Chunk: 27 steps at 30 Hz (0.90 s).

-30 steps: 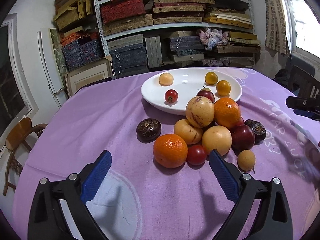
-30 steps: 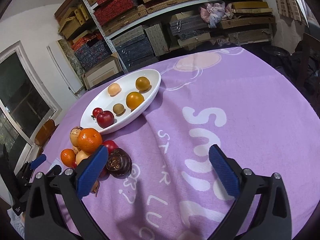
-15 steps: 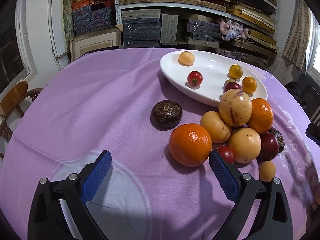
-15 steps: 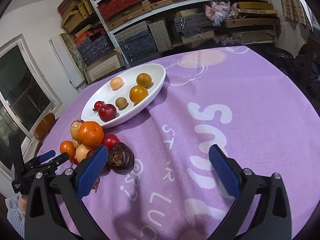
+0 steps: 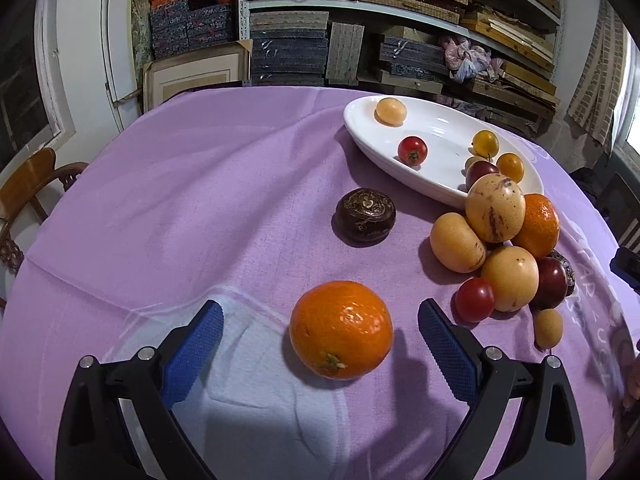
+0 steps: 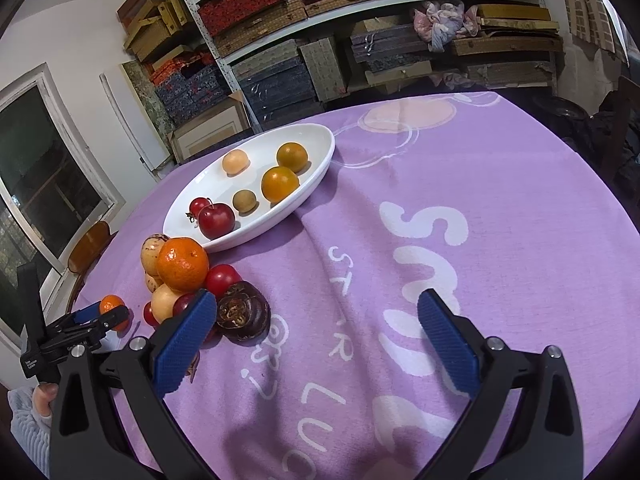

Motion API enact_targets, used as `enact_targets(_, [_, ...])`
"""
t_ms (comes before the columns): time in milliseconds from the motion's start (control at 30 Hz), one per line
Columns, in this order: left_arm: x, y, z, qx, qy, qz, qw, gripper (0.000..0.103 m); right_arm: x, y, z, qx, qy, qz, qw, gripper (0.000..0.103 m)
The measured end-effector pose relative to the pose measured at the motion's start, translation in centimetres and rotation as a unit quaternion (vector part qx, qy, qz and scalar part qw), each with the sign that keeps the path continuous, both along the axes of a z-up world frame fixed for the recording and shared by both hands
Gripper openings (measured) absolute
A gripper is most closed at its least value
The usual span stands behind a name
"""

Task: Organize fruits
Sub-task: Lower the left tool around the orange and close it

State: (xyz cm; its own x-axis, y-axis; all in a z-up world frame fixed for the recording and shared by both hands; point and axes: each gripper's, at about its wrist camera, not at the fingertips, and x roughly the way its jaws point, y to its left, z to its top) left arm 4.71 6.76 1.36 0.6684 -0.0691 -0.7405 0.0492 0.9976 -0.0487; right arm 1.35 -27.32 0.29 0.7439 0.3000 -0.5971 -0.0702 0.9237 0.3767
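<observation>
An orange [image 5: 341, 329] lies on the purple cloth between the open fingers of my left gripper [image 5: 320, 330], untouched. A pile of fruit [image 5: 496, 248] lies to its right, with a second orange [image 5: 538, 226] and a red tomato [image 5: 475, 300]. A dark round fruit [image 5: 365, 216] sits apart. The white oval plate [image 5: 436, 190] holds several small fruits. My right gripper [image 6: 318, 330] is open and empty above the cloth; another dark fruit [image 6: 243, 312] lies by its left finger. The left gripper also shows in the right wrist view [image 6: 100, 314], around the orange [image 6: 112, 306].
The round table carries a purple cloth [image 6: 440, 240] with white lettering. Shelves of stacked boxes [image 5: 360, 40] stand behind the table. A wooden chair [image 5: 28, 184] stands at the left edge. A window [image 6: 36, 184] is at the far left.
My left gripper has moved forward and left, so the near orange now lies between its fingers. The right gripper has barely moved.
</observation>
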Motion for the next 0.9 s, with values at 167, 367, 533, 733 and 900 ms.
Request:
enact_targets(167, [-1.2, 0.3, 0.2, -0.017, -0.005, -0.012, 0.9998, 0.099, 0.0, 0.2, -0.1, -0.002, 0.002, 0.003, 1.000, 0.099])
enact_targets(367, [-1.9, -1.2, 0.9, 0.011, -0.038, -0.030, 0.9988, 0.099, 0.1, 0.5, -0.3, -0.009, 0.005, 0.006, 1.000, 0.099])
enact_targets(533, [-1.3, -2.4, 0.9, 0.024, -0.040, -0.045, 0.9979, 0.099, 0.1, 0.4, -0.4, -0.006, 0.005, 0.003, 1.000, 0.099])
enact_targets(733, [-0.6, -2.3, 0.4, -0.014, -0.014, -0.059, 0.9980, 0.097, 0.2, 0.4, -0.4, -0.009, 0.007, 0.005, 1.000, 0.099])
enact_targets(900, [-0.2, -2.4, 0.0, -0.020, -0.004, -0.061, 0.9980, 0.072, 0.2, 0.5, -0.5, -0.010, 0.008, 0.006, 1.000, 0.099])
